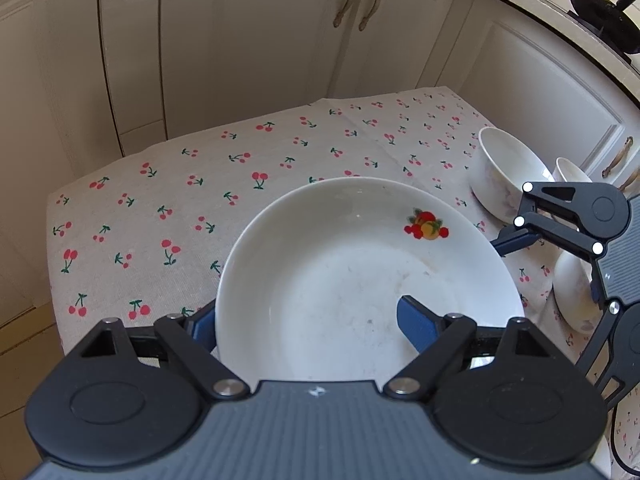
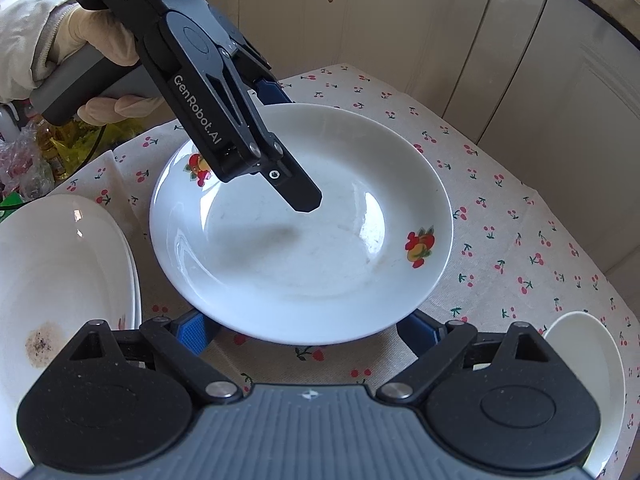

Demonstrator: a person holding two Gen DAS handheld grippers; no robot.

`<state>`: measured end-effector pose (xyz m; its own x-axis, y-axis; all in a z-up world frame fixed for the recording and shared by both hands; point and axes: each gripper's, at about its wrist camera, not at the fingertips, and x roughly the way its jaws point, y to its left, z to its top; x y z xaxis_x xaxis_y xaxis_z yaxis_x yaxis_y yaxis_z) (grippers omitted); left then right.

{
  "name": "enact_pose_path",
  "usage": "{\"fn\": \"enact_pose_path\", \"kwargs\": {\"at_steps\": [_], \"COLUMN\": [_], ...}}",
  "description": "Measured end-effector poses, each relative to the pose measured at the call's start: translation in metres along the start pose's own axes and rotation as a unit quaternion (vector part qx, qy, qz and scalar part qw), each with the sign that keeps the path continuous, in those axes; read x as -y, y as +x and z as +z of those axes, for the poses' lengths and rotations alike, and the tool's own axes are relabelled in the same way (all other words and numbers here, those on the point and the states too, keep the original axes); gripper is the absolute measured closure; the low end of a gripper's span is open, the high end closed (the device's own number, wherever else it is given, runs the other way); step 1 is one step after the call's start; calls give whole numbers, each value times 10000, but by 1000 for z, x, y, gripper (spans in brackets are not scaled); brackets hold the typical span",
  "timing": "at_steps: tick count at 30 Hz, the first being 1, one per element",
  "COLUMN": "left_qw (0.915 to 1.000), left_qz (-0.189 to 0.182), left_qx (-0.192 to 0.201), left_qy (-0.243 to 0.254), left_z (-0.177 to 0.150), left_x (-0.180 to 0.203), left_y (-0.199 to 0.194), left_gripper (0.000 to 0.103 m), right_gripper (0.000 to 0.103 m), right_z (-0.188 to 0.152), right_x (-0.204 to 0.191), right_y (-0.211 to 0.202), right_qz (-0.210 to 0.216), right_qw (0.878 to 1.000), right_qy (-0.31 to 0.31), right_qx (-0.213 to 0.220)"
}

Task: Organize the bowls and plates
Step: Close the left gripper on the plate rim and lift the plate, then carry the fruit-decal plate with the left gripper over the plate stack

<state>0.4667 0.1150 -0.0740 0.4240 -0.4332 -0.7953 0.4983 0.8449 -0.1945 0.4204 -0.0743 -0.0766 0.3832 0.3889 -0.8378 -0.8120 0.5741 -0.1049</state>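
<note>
The plate (image 2: 300, 224) sits right way up on the cherry-print cloth (image 1: 160, 200), hollow facing up, round with no long axis; its fruit print (image 2: 420, 249) lies on the rim to the right in the right wrist view.

The left gripper (image 2: 280, 140) straddles the plate's rim, one finger (image 2: 300, 192) over the hollow and the blue-padded other outside the edge; whether the pads press the rim I cannot tell.

The right gripper (image 2: 308, 330) stands spread, its blue pads (image 2: 192, 332) low on either side of the plate's near edge, apart from it as far as shows.

Only the left wrist view shows the bowls (image 1: 508, 172) at the cloth's right side, and a dark pan (image 1: 604, 12) on the counter; only the right wrist view shows the gloved hand (image 2: 100, 36) on the left gripper's handle, the plate stack (image 2: 60, 264) left of the plate with a brown stain, and a further white dish (image 2: 592, 364) at right.
</note>
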Motion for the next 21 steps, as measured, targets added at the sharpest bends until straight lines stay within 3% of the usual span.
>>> {"fn": "enact_pose_path", "kwargs": {"at_steps": [21], "left_qw": [9996], "left_qz": [121], "left_qx": [249], "left_qy": [88], "left_z": [2], "left_x": [28], "left_y": [-43], "left_gripper": [15], "right_gripper": [7], "right_z": [1], "right_x": [-17], "right_y": [-47], "right_qz": [-170], "right_qw": [9992], "right_qy": [-71], "right_qx": [362]}}
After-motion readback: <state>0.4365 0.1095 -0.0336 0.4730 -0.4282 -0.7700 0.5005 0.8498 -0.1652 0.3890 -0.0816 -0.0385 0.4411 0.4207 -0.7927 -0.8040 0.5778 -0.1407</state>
